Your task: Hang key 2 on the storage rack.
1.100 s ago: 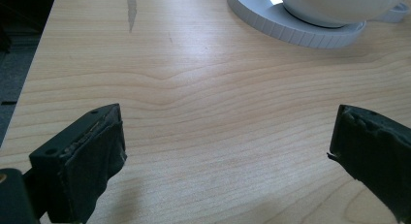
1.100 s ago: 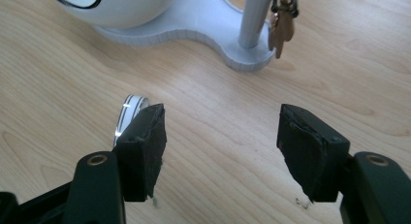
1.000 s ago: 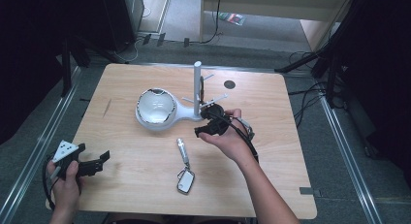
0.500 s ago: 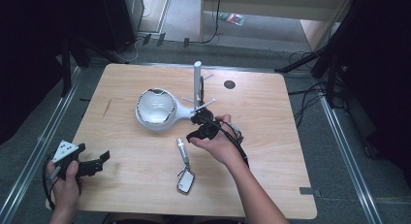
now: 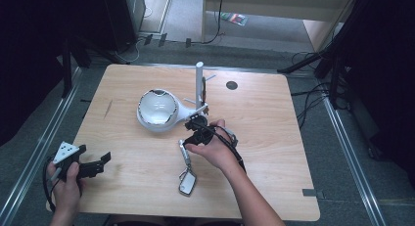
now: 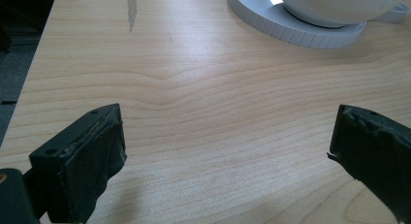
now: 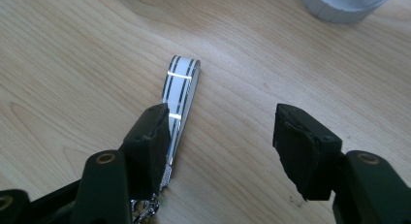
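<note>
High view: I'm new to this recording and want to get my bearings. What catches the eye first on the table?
The white magnifier lamp stands out at the middle of the wooden table, its white post upright beside it. Just in front of it, the right gripper hangs over the strap end of a striped keychain, jaws apart and just closing, with the strap beside one pad. The left gripper waits open at the near left corner.
</note>
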`<state>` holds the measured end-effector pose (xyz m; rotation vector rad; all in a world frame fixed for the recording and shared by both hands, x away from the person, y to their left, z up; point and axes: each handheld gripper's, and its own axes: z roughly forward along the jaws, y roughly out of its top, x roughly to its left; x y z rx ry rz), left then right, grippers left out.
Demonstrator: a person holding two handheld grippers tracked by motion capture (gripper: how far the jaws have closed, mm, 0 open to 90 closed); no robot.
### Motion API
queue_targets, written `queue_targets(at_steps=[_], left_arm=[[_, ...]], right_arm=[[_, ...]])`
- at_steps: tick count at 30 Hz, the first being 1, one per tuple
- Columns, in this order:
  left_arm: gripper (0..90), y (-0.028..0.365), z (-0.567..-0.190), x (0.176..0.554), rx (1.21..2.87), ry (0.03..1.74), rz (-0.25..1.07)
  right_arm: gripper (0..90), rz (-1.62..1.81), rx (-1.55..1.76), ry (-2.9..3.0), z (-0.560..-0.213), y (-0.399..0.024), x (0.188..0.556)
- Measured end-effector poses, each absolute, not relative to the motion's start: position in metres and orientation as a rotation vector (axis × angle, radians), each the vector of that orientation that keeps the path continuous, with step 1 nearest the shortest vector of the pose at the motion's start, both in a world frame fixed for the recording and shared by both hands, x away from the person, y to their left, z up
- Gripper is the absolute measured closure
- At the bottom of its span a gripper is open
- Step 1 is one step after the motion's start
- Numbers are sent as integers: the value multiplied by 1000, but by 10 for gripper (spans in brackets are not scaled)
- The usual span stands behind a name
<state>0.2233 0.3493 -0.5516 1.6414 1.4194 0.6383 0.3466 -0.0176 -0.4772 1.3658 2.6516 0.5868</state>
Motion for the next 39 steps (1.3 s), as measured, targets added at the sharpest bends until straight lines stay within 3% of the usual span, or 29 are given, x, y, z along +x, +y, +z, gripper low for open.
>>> queue_targets(at_steps=[28,39], left_arm=[[0,350,-552,223,1641,1420,638],[0,350,-552,224,1641,1420,638]], right_arm=[[501,349,1439,2794,-502,4,336],[600,283,1450,2843,-507,6,334]])
